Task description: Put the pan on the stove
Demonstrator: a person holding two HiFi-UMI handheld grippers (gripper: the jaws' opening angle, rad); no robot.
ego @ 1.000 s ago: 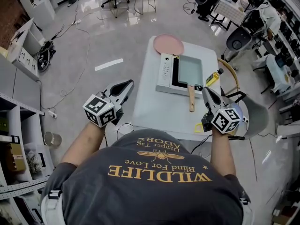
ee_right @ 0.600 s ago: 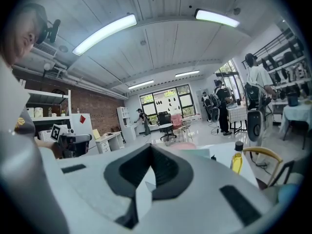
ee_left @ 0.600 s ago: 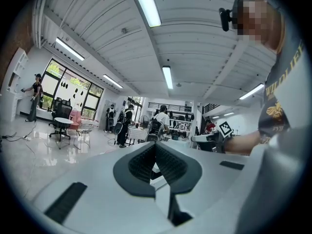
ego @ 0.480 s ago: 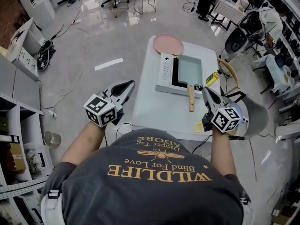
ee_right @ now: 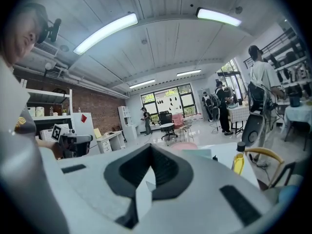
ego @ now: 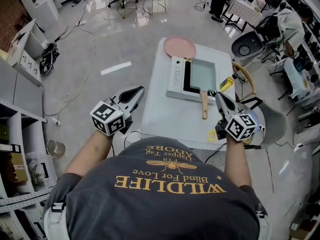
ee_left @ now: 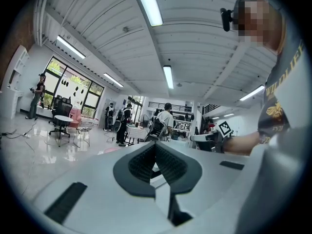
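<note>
I count two grippers, one in each hand. The left gripper (ego: 138, 89) hangs just off the left edge of the one white desk (ego: 170, 119). The right gripper (ego: 218, 95) is near the desk's right edge. On the desk I see one stove (ego: 176, 76), one pan (ego: 202, 74), one pink plate (ego: 180, 47) and one yellow bottle (ego: 227, 82).

The pan is a rectangle and sits on the stove's black top, right of the white control strip. Its wooden handle sticks out over the bare desk towards me. Inside it I see only its pale green bottom. The plate lies just beyond the stove at the far end of the desk, showing its plain pink face. The bottle stands just beside the stove's right edge and holds yellow liquid under a dark cap.

Neither gripper touches the pan; both are nearer me, apart from it. In the left gripper view its fingers (ee_left: 144, 162) are pressed together with nothing between them. The right gripper's fingers (ee_right: 168, 168) are likewise pressed together on nothing.

Only the head view shows the pan seated on the stove. The left gripper view looks across the room and catches the other gripper's marker cube. The right gripper view shows the bottle upright and the plate's rim.
</note>
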